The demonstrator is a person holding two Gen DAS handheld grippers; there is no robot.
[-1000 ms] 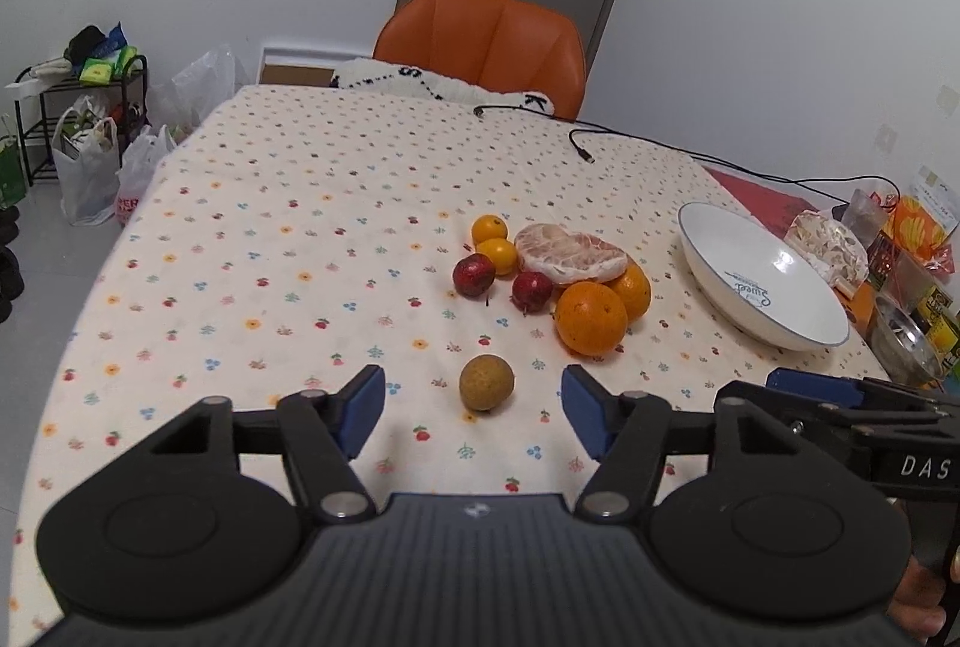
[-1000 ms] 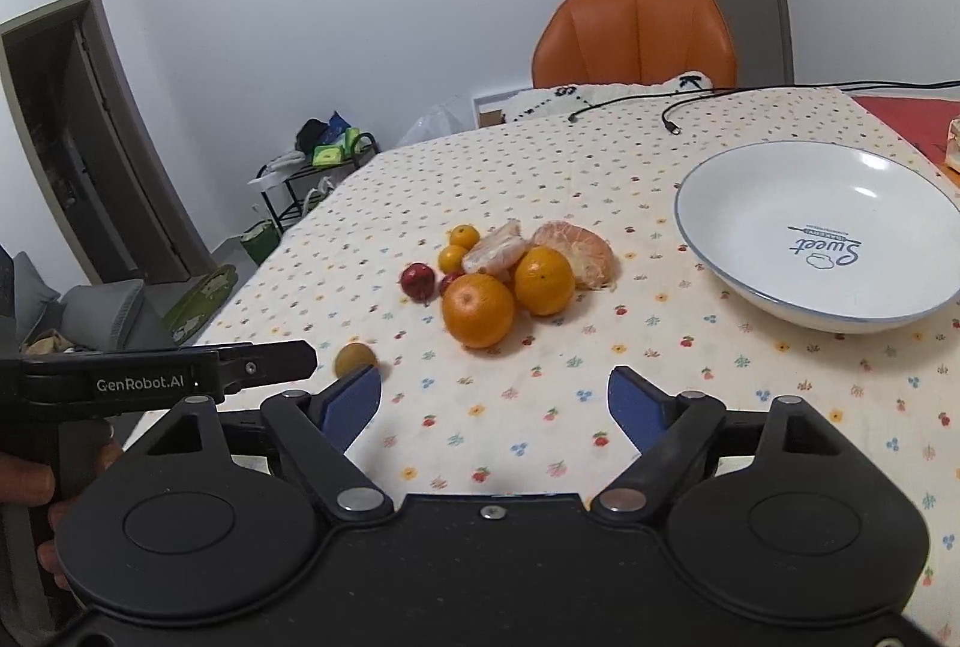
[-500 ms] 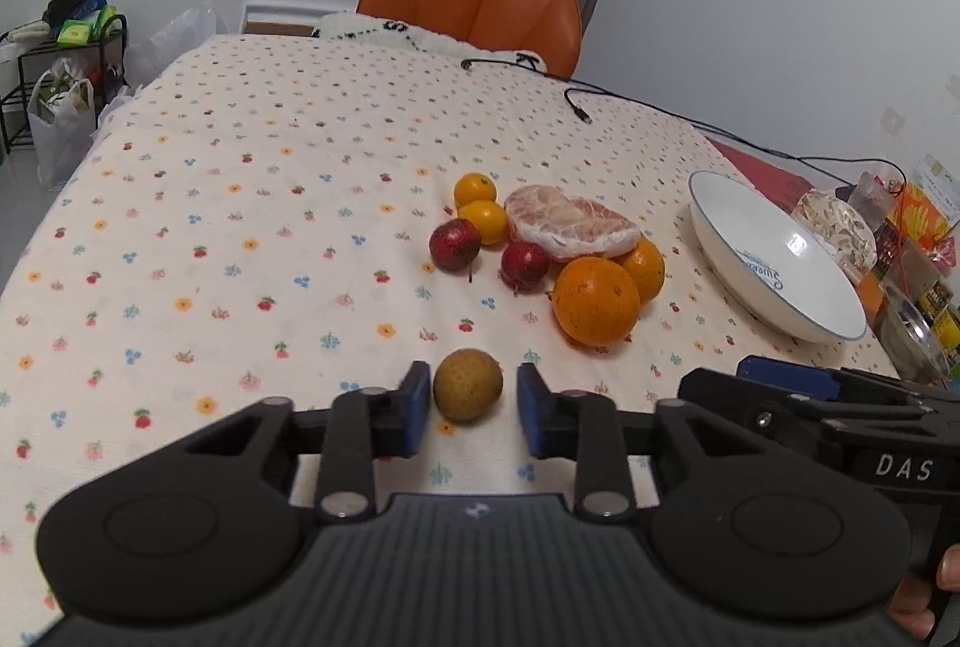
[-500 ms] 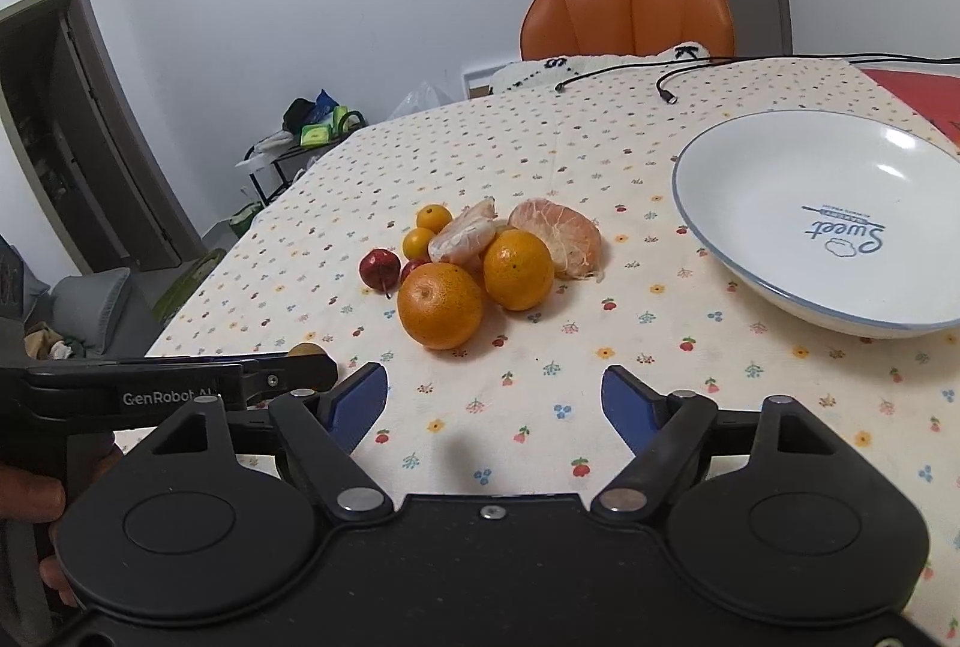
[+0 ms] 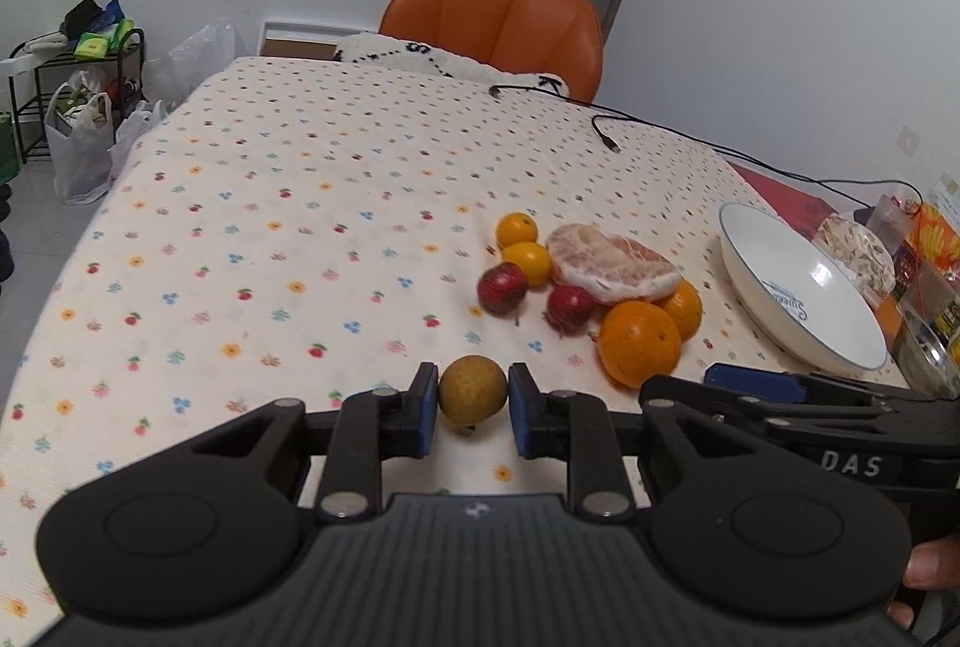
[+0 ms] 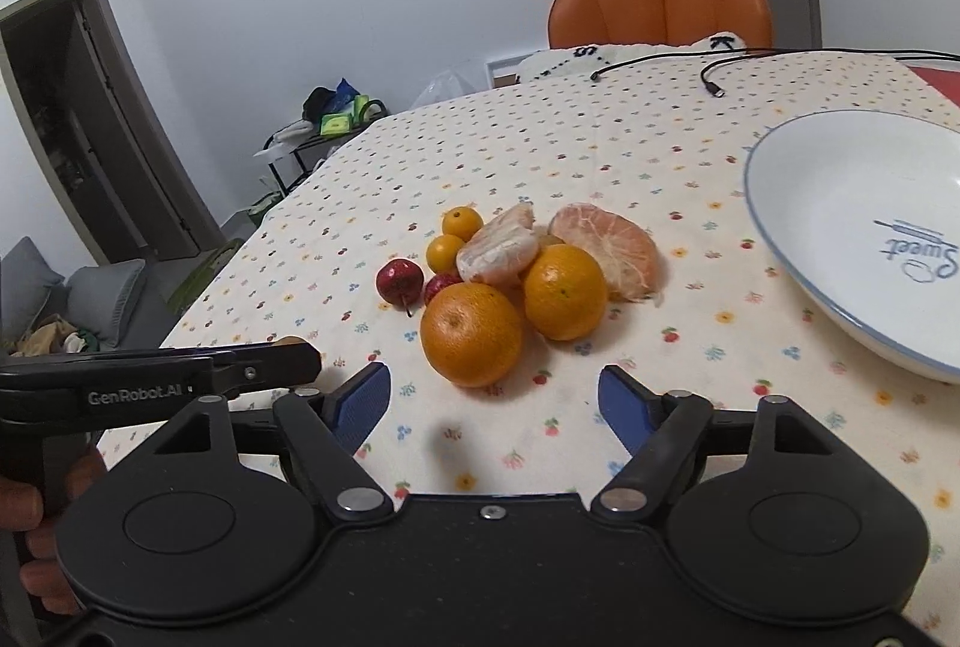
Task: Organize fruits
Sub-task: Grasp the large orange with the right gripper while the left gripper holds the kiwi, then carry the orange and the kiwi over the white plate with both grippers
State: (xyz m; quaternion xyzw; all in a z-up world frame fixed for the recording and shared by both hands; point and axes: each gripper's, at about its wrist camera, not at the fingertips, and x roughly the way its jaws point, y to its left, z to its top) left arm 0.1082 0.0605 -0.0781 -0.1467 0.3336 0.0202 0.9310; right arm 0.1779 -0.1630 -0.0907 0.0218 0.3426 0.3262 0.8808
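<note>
My left gripper is shut on a small brown round fruit, held just over the floral tablecloth. Beyond it lies a cluster: a large orange, a second orange, two red fruits, two small oranges and a peeled pomelo piece. A white bowl stands to the right. My right gripper is open just in front of the large orange, with nothing between its fingers. The left gripper reaches in from the left of the right wrist view.
An orange chair stands at the table's far end, and black cables cross the cloth there. Packets and a metal dish crowd the right edge beyond the bowl. A rack with bags is on the floor at left.
The left gripper has closed its fingers onto the brown fruit and raised it slightly. The right gripper has moved closer to the large orange, still open.
</note>
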